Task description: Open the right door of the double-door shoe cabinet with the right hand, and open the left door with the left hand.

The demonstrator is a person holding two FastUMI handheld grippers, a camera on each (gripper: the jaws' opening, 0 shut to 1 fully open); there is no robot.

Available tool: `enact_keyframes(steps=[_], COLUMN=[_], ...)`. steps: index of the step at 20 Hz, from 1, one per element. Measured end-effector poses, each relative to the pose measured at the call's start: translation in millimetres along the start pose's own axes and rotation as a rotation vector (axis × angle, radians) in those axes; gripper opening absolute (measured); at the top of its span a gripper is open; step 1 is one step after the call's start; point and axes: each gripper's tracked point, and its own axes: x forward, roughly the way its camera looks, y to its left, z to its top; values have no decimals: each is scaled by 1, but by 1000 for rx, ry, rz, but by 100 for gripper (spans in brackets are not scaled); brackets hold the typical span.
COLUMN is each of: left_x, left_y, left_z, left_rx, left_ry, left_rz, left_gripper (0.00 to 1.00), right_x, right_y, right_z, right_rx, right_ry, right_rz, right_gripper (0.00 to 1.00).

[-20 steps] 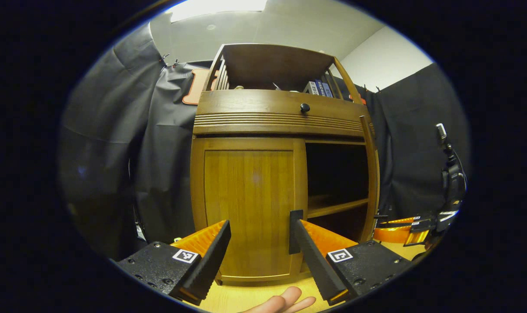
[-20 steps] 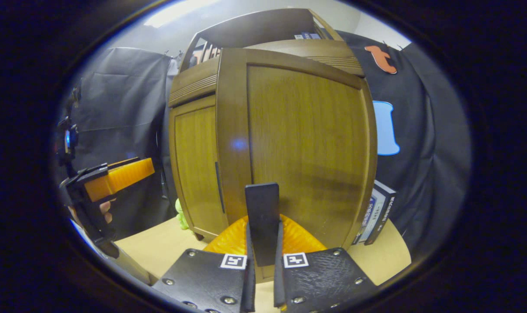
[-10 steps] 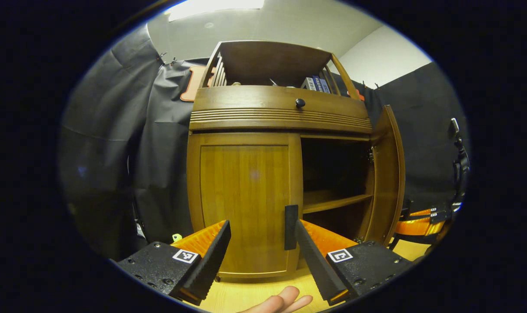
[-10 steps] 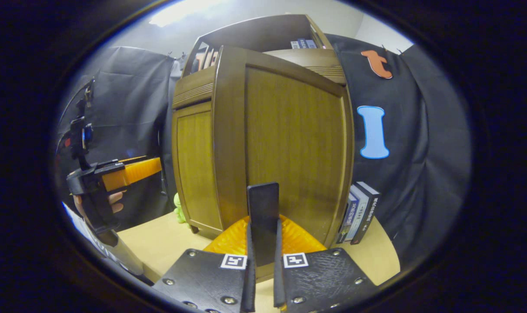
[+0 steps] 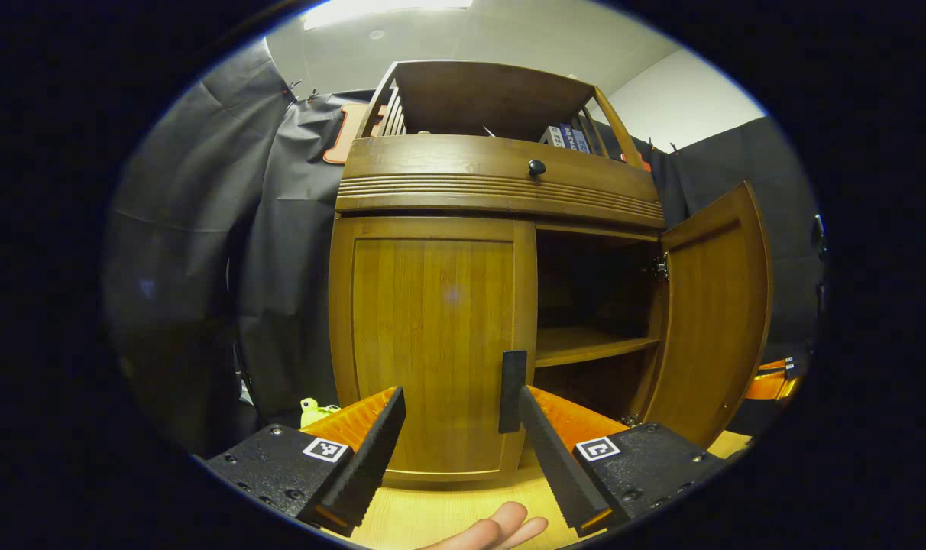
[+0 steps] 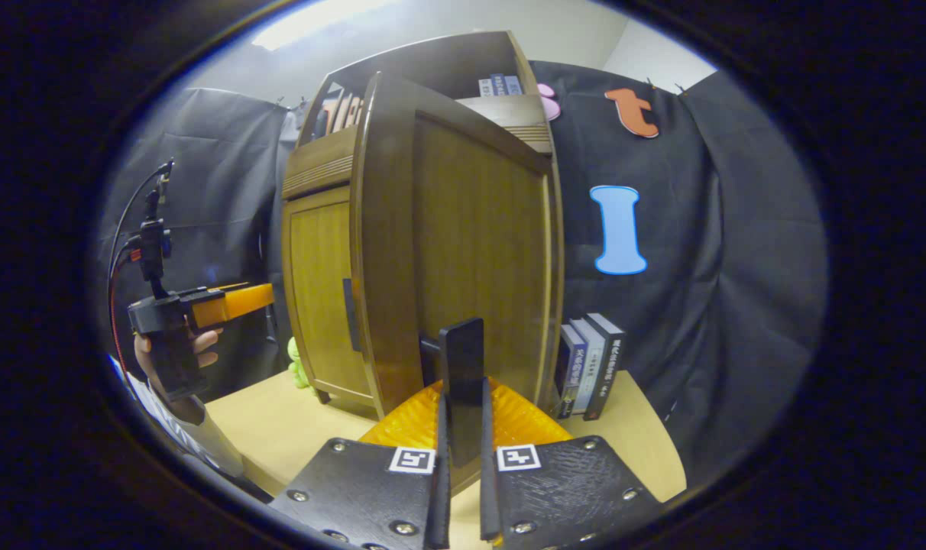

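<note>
The shoe cabinet point(image 5: 493, 191) stands at frame centre in the left gripper view, on a light wooden counter point(image 5: 440, 519). Its left door point(image 5: 432, 344) is closed, with a dark vertical handle point(image 5: 513, 391) at its inner edge. The right door point(image 5: 711, 321) is swung outward at the right of the frame, exposing a dark interior with one shelf point(image 5: 593, 345).

The left claw point(image 5: 459, 412) is spread wide at the bottom of the frame, holding nothing, its right finger just beside the left door's handle.

In the right gripper view, the right claw point(image 6: 460, 428) is pressed together on the right door's handle point(image 6: 463, 382) at lower centre. Books point(image 6: 589, 367) stand beside the cabinet at centre right.
</note>
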Motion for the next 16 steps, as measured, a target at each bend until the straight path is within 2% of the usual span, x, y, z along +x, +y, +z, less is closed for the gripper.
enact_keyframes(steps=[3, 8, 11, 13, 15, 16], left_x=[1, 3, 6, 8, 11, 12], left_y=[-2, -5, -7, -10, -12, -13], left_z=[-1, -5, -7, -10, -12, -13], left_rx=[1, -1, 0, 0, 5, 9], left_ry=[1, 12, 17, 24, 29, 33], left_rz=[-4, -2, -2, -4, -5, -4], left_gripper=[93, 93, 93, 91, 91, 92], right_x=[-12, -22, -30, -29, -31, -25], right_y=[-27, -69, -116, -125, -129, -129], right_z=[-1, -6, -8, -9, -7, -9], right_rx=[31, 73, 79, 138, 119, 123], right_ry=[-6, -22, -29, -41, -47, -43], right_rz=[-71, -147, -243, -216, -196, -188], right_gripper=[15, 15, 12, 13, 17, 9])
